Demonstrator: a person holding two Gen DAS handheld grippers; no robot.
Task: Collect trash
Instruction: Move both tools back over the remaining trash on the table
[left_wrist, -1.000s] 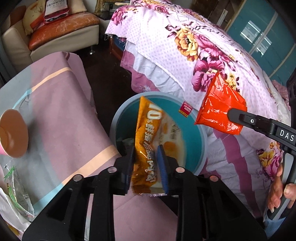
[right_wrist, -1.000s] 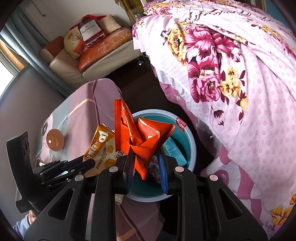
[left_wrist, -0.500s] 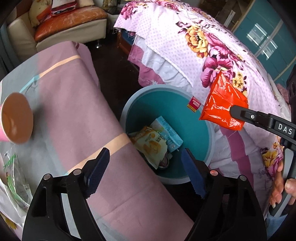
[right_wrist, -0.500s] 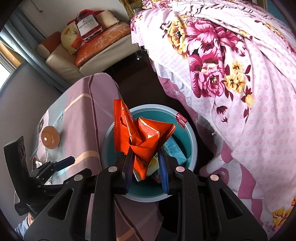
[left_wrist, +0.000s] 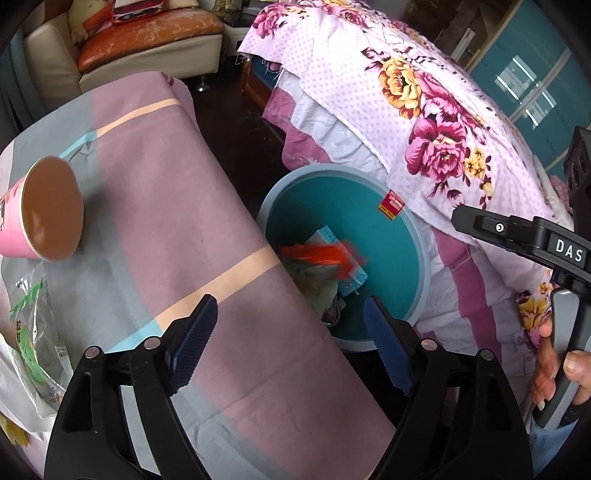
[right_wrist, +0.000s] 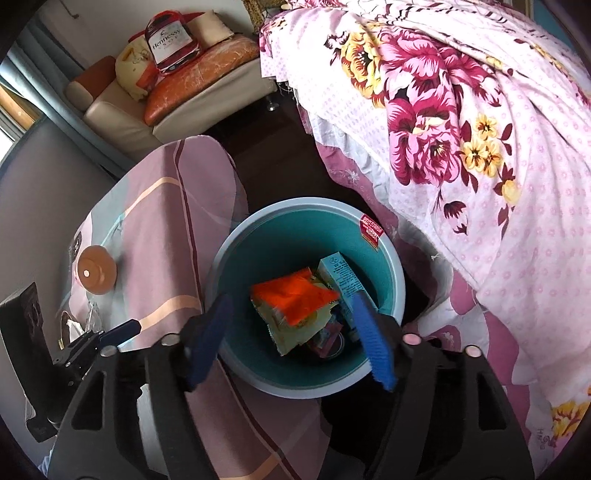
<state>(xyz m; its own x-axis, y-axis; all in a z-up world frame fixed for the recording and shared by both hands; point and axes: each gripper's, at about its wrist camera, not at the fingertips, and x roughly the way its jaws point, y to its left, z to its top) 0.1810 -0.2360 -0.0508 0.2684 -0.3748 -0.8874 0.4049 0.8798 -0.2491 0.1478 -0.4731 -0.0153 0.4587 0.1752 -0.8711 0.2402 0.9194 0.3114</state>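
Both grippers hung over the teal bin that stood on the dark floor between the cloth-covered table and the bed with its flowered cover. The left gripper had its blue-padded jaws spread wide and held nothing; below it lay the table edge and the near side of the bin. The right gripper was just as wide apart and just as empty, poised straight above the mouth of the bin. In the left view it came in from the right as a black arm, with the person's right hand wrapped round its grey handle.

Inside the bin was the red wrapper, blurred in both views, so I could not tell whether it was lying flat or not quite settled. It was on top of a pale yellow snack bag, and a light blue carton leaned beside them toward the far wall. A small red label was stuck just under the rim.

On the table a pink paper cup lay tipped on its side, well apart from the bin, and a clear plastic bag with green print sat near the left edge. Across the room a sofa carried orange cushions and a big bottle-shaped pillow.
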